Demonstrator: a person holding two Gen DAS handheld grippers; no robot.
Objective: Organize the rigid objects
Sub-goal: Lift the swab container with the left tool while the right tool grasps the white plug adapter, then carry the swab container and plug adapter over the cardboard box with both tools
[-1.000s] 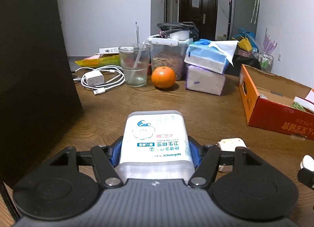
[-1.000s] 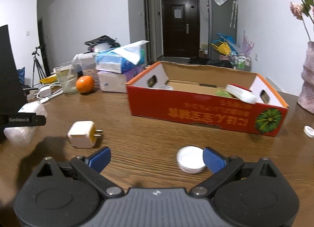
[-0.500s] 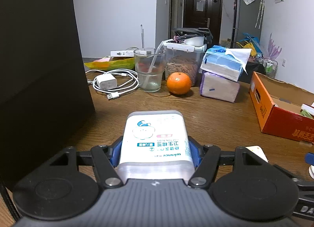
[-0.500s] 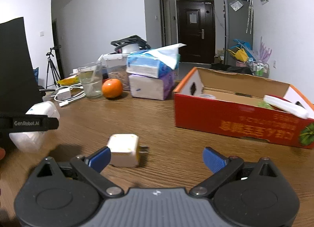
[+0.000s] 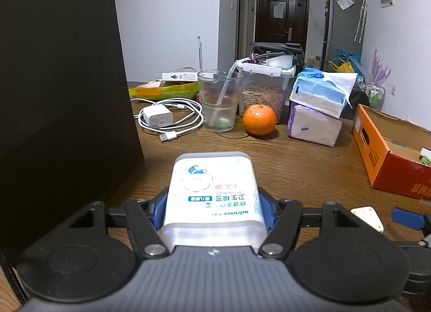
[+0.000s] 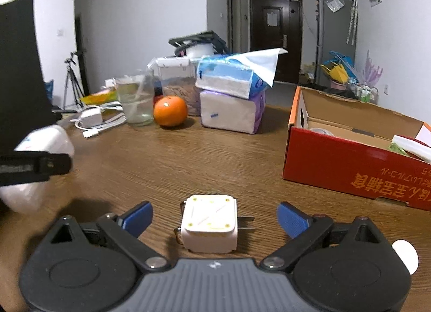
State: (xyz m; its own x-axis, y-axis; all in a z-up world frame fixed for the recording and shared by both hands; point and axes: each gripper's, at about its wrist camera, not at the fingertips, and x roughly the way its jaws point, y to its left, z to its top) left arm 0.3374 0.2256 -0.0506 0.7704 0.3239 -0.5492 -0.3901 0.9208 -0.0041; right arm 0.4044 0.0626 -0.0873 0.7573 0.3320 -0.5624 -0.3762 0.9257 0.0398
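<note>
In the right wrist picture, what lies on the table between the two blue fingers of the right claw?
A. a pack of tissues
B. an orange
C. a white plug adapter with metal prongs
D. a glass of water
C: the white plug adapter sits on the wooden table between the fingers of the right claw, which is closing but has not yet touched it; the orange stands far behind.

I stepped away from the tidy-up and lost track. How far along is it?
Done: a few items already lie in the red cardboard box. In hand: the left gripper is clamped on the cotton bud box, and the right gripper is closing around the white plug adapter, pads not yet touching. Left: both need placing, and a white cap lies on the table.
</note>
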